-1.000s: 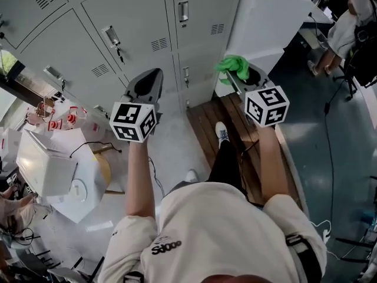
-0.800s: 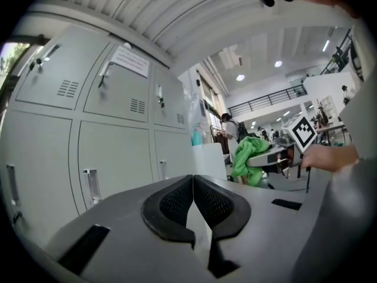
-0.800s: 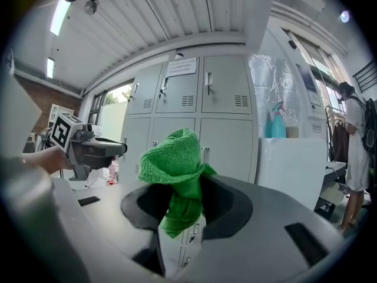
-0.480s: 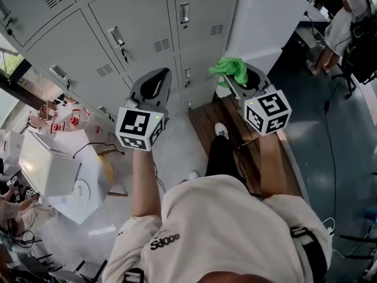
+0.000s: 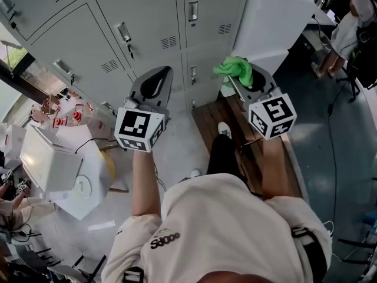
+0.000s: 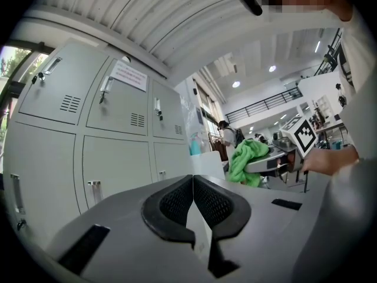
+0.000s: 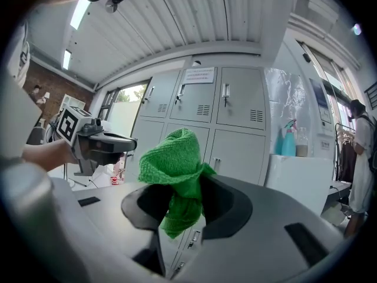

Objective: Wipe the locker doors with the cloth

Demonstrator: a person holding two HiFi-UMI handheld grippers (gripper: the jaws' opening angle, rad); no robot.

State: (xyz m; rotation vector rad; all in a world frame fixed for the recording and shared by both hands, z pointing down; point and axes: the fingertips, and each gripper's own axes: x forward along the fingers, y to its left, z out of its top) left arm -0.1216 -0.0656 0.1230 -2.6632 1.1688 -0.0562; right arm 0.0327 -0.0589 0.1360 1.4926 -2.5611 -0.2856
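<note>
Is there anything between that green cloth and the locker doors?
Nothing: in the right gripper view the green cloth, clamped in the right gripper, faces the locker doors across bare air.

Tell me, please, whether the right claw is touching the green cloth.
Touching. The right gripper view shows the green cloth pinched between the jaws of the right claw, its bunched top sticking out above.
</note>
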